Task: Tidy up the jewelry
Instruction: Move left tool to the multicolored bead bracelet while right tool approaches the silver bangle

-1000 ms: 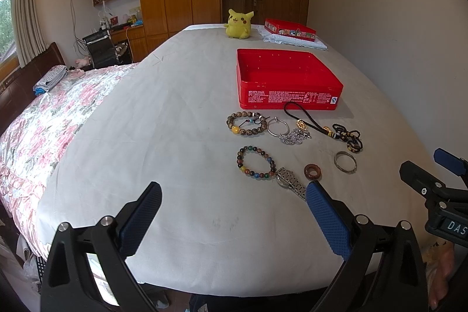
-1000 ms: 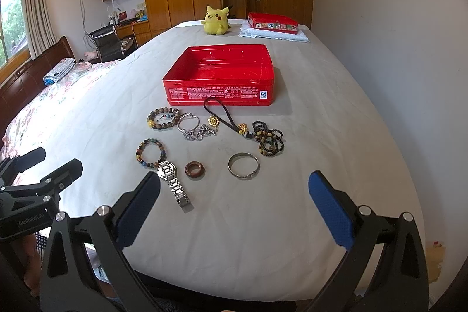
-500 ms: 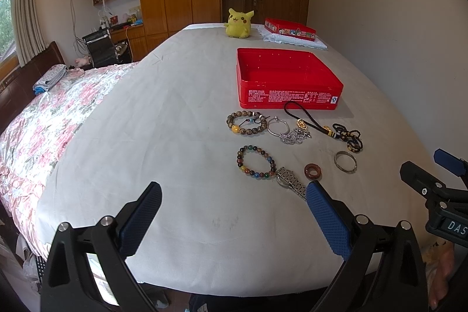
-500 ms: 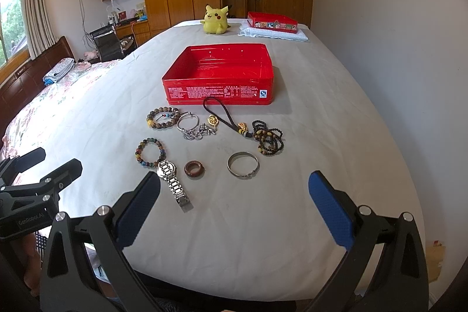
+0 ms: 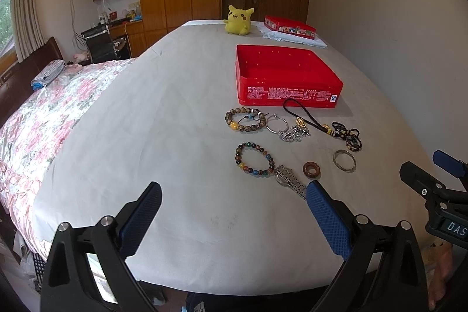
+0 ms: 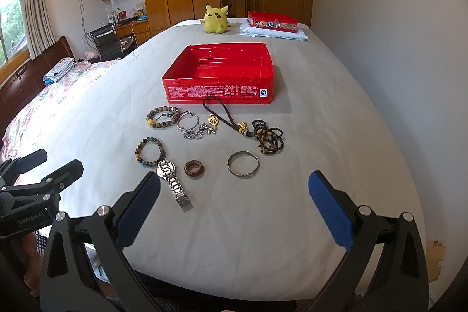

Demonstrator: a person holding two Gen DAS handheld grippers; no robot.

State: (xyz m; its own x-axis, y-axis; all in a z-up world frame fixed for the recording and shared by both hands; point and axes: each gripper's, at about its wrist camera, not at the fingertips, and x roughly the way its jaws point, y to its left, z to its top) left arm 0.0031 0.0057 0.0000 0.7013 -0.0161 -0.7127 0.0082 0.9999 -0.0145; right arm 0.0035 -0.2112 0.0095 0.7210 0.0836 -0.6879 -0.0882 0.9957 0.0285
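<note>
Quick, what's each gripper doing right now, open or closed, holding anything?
Left gripper: open, holding nothing, above the white sheet, short of the jewelry.
Right gripper: open, holding nothing, short of the watch.

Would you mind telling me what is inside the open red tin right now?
The red tin holds no jewelry: its bare red floor shows in the right wrist view. Only the strip of floor just behind its near wall is hidden. All the pieces, like the watch, still lie on the sheet before it.
</note>
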